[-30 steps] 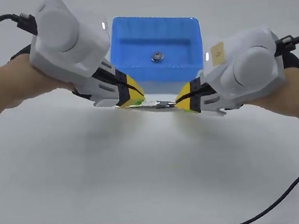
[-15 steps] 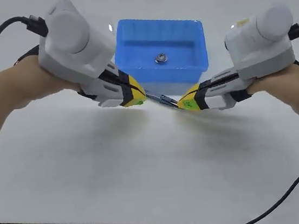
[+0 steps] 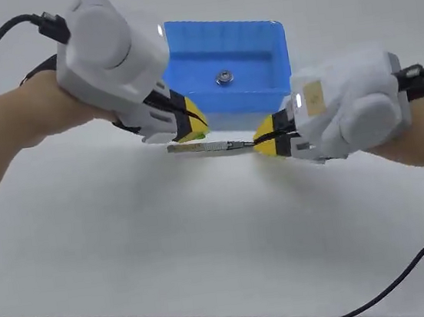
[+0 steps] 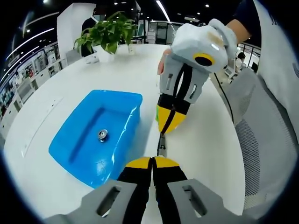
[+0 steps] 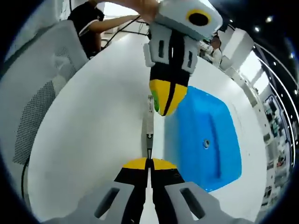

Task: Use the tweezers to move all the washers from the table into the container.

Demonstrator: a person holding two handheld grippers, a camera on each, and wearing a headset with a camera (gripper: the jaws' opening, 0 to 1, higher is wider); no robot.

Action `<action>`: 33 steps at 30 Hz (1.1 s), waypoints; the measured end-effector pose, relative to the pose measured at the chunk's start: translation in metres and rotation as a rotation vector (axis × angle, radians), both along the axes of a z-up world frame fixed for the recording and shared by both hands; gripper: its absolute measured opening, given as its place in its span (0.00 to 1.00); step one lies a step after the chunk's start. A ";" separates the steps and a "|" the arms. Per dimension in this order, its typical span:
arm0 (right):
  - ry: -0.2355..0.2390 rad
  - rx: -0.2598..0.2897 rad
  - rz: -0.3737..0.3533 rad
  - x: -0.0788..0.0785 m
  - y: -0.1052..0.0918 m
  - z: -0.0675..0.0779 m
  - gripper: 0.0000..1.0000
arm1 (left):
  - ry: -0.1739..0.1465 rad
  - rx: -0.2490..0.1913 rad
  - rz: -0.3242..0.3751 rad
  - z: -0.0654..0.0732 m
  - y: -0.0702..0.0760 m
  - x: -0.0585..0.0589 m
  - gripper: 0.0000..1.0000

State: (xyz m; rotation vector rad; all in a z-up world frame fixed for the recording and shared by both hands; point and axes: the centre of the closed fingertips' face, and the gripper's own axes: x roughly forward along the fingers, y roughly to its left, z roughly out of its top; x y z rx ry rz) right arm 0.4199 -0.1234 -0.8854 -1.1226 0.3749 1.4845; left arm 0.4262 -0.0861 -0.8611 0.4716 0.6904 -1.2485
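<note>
Pinched at one end only by the right gripper's (image 3: 261, 143) closed jaws, just in front of the blue container (image 3: 262, 50) with one washer (image 3: 224, 76) inside, the tweezers (image 3: 207, 147) may swivel or slip free, since the left gripper (image 3: 196, 131) is clamped shut beside them.

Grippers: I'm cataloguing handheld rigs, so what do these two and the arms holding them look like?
The left gripper and right gripper match: bulky rounded pale-grey housings, black jaw sections ending in yellow tips, and a black cable trailing from each rear. The right one carries a small tan sticker. The forearms are bare.
</note>
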 end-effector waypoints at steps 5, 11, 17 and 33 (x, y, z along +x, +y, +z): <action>-0.218 -0.065 0.101 0.006 -0.001 -0.001 0.03 | 0.008 0.024 -0.023 -0.006 -0.003 -0.007 0.05; -0.315 -0.082 0.136 0.004 -0.006 -0.001 0.02 | 0.015 0.014 -0.040 -0.005 -0.007 -0.013 0.05; -0.224 -0.034 0.051 0.000 -0.007 -0.001 0.02 | 0.038 0.014 -0.056 -0.008 -0.010 -0.019 0.05; 0.154 0.136 -0.169 -0.002 0.004 0.009 0.06 | 0.025 0.058 -0.078 -0.016 -0.009 -0.021 0.05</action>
